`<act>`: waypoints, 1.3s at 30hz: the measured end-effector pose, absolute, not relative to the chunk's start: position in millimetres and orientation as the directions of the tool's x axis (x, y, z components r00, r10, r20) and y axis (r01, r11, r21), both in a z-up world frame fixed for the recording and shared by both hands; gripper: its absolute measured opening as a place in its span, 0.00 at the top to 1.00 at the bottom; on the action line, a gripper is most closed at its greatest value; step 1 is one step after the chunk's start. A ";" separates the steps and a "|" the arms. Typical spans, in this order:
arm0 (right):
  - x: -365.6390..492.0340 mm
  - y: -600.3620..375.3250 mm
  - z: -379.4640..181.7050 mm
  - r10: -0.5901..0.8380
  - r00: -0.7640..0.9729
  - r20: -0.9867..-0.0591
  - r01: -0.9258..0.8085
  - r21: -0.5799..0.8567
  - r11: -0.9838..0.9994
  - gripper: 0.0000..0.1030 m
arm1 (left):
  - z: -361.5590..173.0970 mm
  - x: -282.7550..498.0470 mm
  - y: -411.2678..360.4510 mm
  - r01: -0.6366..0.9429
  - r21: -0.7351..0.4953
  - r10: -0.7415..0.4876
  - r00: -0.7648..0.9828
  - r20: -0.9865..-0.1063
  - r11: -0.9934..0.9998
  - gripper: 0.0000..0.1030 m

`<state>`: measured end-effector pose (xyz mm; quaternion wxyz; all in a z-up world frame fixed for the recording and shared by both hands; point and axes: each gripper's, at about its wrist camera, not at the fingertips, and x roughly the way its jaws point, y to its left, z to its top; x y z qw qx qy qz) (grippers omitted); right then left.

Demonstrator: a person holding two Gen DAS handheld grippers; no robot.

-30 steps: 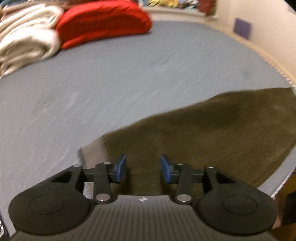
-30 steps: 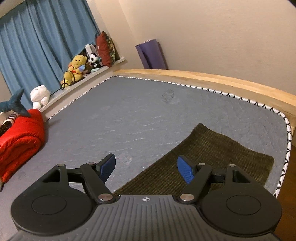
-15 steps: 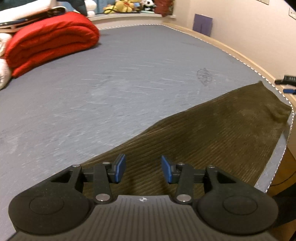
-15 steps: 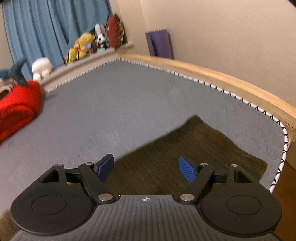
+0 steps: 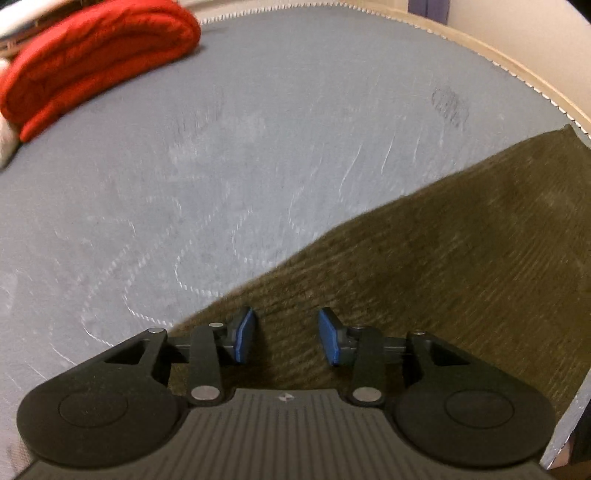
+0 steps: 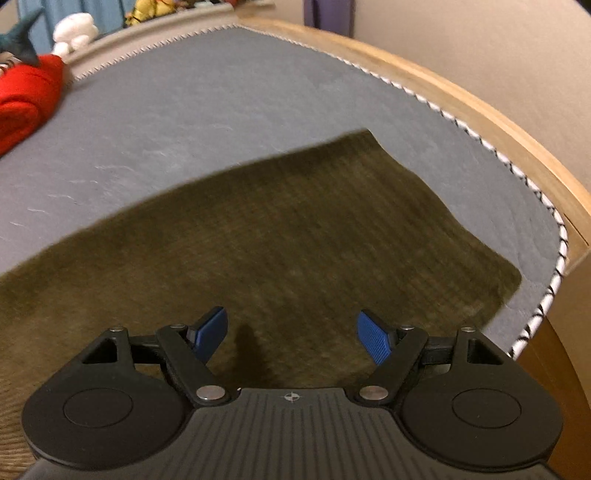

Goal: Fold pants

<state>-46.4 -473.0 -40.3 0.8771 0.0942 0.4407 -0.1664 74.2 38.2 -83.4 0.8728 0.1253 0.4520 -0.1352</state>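
Olive corduroy pants lie flat on a grey mattress, running toward its near right corner. In the left wrist view my left gripper hangs low over the pants near their upper edge. Its blue pads stand apart with only cloth beneath them, and the jaws are closing a little. From the right wrist camera the same pants fill the foreground. My right gripper is wide open just above them, holding nothing, and casts a small shadow on the cloth.
A rolled red blanket lies at the far left of the mattress, also seen as red blanket. Soft toys sit on a ledge behind. A wooden bed frame rims the mattress at the right, close to the pants' end.
Both grippers have sunk closer to the pants. The left one slid along the cloth toward the right; the right one tilted down until the pants fill its view.
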 end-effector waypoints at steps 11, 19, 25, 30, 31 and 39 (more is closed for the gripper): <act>-51.4 -490.2 -45.4 -0.234 0.533 -0.813 0.430 0.022 0.903 0.23 | -12.1 31.7 35.1 0.315 0.030 -0.200 0.670 -0.715 0.949 0.36; -47.8 -488.1 -51.2 -0.255 0.519 -0.816 0.420 -0.016 0.907 0.23 | 0.9 8.5 24.2 0.360 0.045 -0.237 0.696 -0.677 0.932 0.29; -46.3 -487.3 -46.8 -0.268 0.525 -0.808 0.447 -0.007 0.895 0.23 | 0.5 12.7 38.1 0.330 0.060 -0.226 0.757 -0.614 0.942 0.11; -43.8 -483.5 -39.4 -0.276 0.545 -0.791 0.455 0.003 0.891 0.23 | -35.6 37.7 49.4 0.293 0.132 -0.149 0.763 -0.629 0.947 0.02; -43.6 -482.9 -37.9 -0.276 0.550 -0.789 0.457 0.007 0.890 0.23 | -43.9 41.7 50.3 0.298 0.134 -0.145 0.750 -0.646 0.945 0.02; -49.0 -481.9 -23.8 -0.270 0.594 -0.758 0.455 0.040 0.890 0.23 | -27.4 45.3 72.3 0.254 0.044 -0.173 0.769 -0.615 0.966 0.02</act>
